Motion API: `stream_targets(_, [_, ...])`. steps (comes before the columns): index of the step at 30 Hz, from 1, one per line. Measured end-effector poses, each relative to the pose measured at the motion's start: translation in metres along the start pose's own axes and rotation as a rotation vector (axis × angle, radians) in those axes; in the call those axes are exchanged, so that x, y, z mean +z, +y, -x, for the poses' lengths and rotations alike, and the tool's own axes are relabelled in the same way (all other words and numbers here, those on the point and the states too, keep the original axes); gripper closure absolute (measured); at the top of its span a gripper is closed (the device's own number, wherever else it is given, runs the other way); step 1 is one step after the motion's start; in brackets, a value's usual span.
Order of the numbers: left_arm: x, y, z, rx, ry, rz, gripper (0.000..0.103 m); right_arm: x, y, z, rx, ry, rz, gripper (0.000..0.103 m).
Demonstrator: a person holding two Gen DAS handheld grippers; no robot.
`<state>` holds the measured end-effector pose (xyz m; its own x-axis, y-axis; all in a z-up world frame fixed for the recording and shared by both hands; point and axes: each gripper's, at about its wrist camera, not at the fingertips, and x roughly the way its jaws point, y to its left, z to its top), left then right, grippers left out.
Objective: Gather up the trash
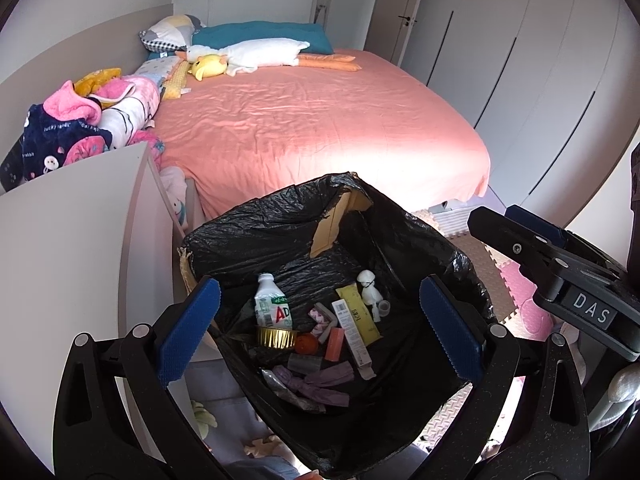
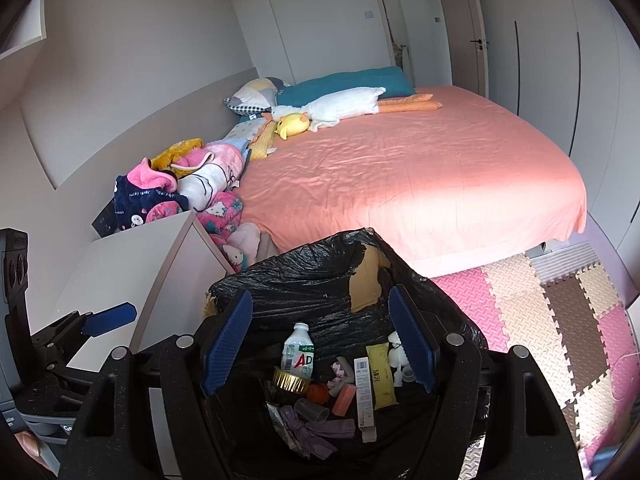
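Note:
A bin lined with a black bag (image 1: 260, 236) (image 2: 300, 276) stands at the foot of the bed, with torn cardboard showing at its far rim. Inside lie a white bottle (image 1: 272, 306) (image 2: 298, 350), a gold foil cup (image 1: 276, 338), a yellow packet (image 1: 358, 308) (image 2: 380, 372), a purple ribbon (image 1: 316, 380) and several small scraps. My left gripper (image 1: 320, 328) hovers open above the bin with nothing between its blue pads. Beside it, my right gripper (image 2: 320, 346) is also open and empty over the bin. In the left wrist view it enters from the right edge.
A white nightstand (image 1: 72, 240) (image 2: 132, 280) stands just left of the bin. Behind it is a bed with a salmon sheet (image 1: 320, 120), plush toys and a heap of blankets (image 1: 88, 120). Foam floor mats (image 2: 540, 320) lie to the right, below wardrobe doors.

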<state>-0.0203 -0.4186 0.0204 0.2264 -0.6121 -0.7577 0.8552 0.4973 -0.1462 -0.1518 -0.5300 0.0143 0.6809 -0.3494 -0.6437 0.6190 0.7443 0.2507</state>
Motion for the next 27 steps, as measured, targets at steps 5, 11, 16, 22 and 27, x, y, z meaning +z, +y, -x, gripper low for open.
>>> stream_targets(5, [-0.0001, -0.0023, 0.0026, -0.008, -0.01, -0.007, 0.006, 0.0001, 0.0002, 0.0, -0.001, 0.001, 0.0, 0.032])
stream_targets(11, [0.0, -0.0027, 0.0032, -0.009, -0.015, -0.01, 0.006, 0.0003, 0.0004, 0.0, 0.0, 0.001, 0.0, 0.032])
stream_targets(16, [0.0016, -0.0023, 0.0023, -0.016, -0.006, -0.011, 0.006, 0.0004, 0.0005, -0.0001, 0.0, 0.001, 0.0, 0.032])
stream_targets(22, [0.0008, -0.0026, -0.0002, -0.012, 0.004, -0.013, 0.006, -0.0017, -0.0001, -0.0016, -0.002, 0.003, 0.001, 0.032])
stream_targets(27, [0.001, -0.0003, -0.0031, -0.021, 0.023, 0.003, 0.006, -0.0013, 0.0004, -0.0017, -0.002, 0.003, 0.001, 0.032])
